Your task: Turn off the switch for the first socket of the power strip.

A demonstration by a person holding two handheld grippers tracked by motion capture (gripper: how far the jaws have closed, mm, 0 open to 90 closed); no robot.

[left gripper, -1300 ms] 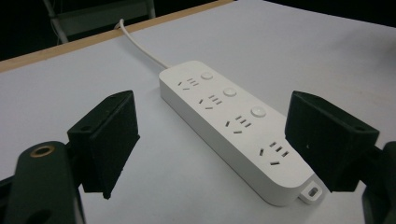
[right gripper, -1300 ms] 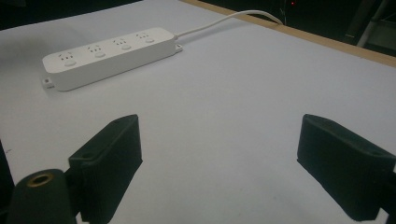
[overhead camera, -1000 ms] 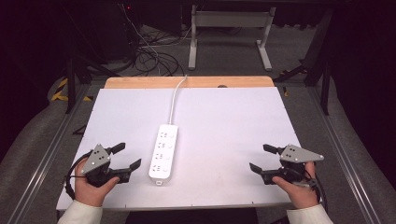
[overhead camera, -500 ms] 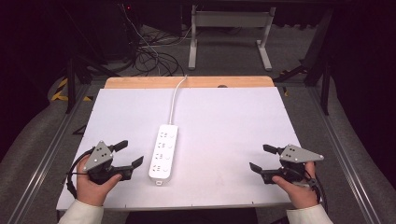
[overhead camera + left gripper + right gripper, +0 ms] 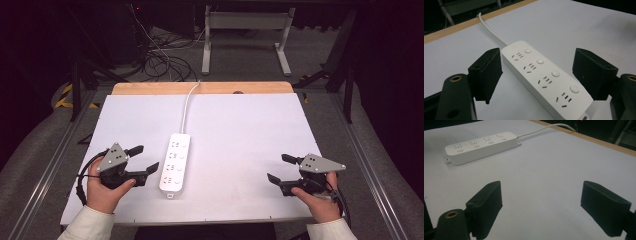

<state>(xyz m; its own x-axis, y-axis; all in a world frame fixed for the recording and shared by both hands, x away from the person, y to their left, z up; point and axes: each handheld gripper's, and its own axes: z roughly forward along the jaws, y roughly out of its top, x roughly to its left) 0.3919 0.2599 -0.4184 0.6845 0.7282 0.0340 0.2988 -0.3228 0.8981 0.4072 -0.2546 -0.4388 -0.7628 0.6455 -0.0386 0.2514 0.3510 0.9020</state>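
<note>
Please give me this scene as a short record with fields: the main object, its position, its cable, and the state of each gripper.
main object: white power strip with four sockets and four round buttons
position: flat on the white table, left of centre
cable: white cord runs from its far end over the wooden edge
left gripper: open, nothing between the jaws, which have just been closing a little; beside the strip, not touching it
right gripper: open, empty, over bare table at the right
contact: none with the strip
</note>
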